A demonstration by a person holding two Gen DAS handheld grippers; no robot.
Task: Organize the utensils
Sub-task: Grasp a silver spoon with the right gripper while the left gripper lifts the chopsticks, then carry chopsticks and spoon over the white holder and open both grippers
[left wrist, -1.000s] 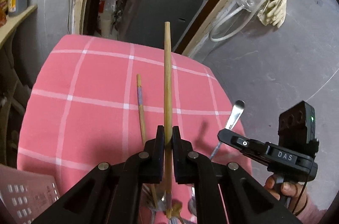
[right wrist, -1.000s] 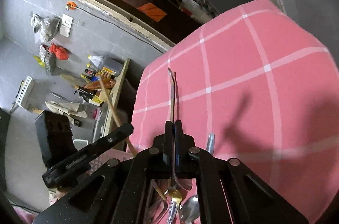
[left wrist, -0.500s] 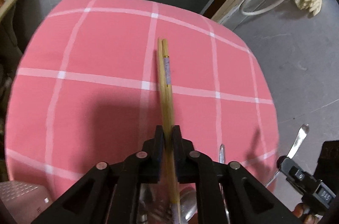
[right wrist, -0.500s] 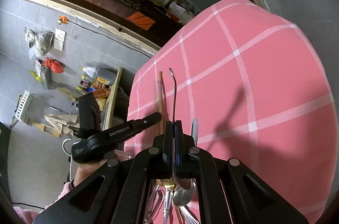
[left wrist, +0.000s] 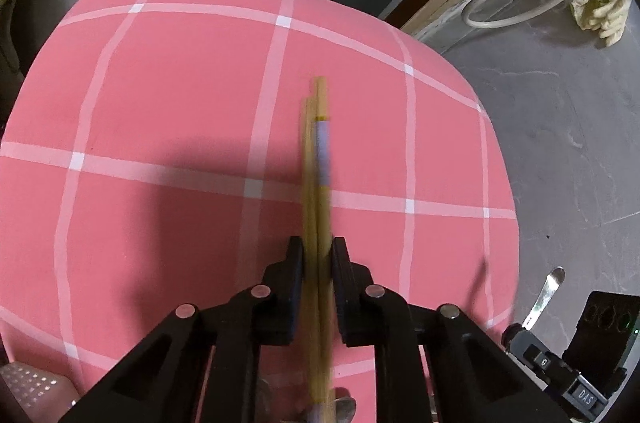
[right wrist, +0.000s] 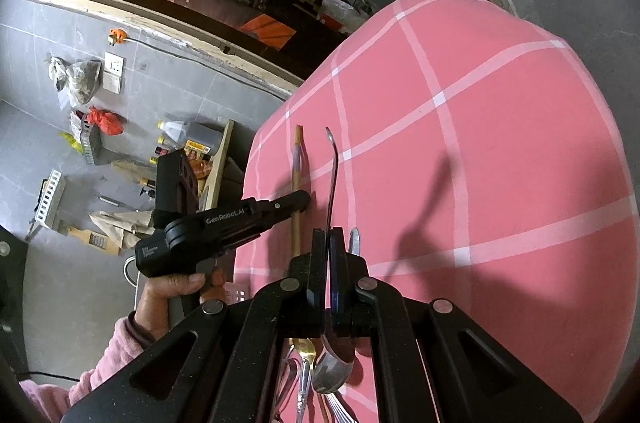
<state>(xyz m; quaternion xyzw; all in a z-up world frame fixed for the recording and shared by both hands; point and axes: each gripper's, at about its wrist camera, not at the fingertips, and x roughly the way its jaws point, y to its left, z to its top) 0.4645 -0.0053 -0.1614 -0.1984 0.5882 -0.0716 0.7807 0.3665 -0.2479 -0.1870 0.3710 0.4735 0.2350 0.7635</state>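
Two wooden chopsticks [left wrist: 318,143] lie side by side on the pink checked cloth [left wrist: 160,103]. My left gripper [left wrist: 317,251] points down over them with its jaws a little apart. Both sticks run between the pads, and the left stick is blurred. From the right wrist view, the left gripper [right wrist: 302,201] rests its tip on the chopsticks [right wrist: 297,159], with a hand holding it. My right gripper [right wrist: 329,237] is shut on a metal spoon [right wrist: 332,175]; the handle points forward above the cloth [right wrist: 480,103] and the bowl hangs below the jaws. The right gripper [left wrist: 520,333] also shows at the lower right with the spoon handle [left wrist: 554,279].
Several metal utensils [right wrist: 306,355] lie heaped at the cloth's near edge under my right gripper, and another spoon handle [right wrist: 354,237] sticks out beside it. A pink perforated basket [left wrist: 28,387] stands at the near left. Grey floor, a hose and shelves surround the table.
My left gripper came down and forward with its chopstick and laid it beside the one on the cloth, its jaws slightly wider. My right gripper sank a little with the spoon.
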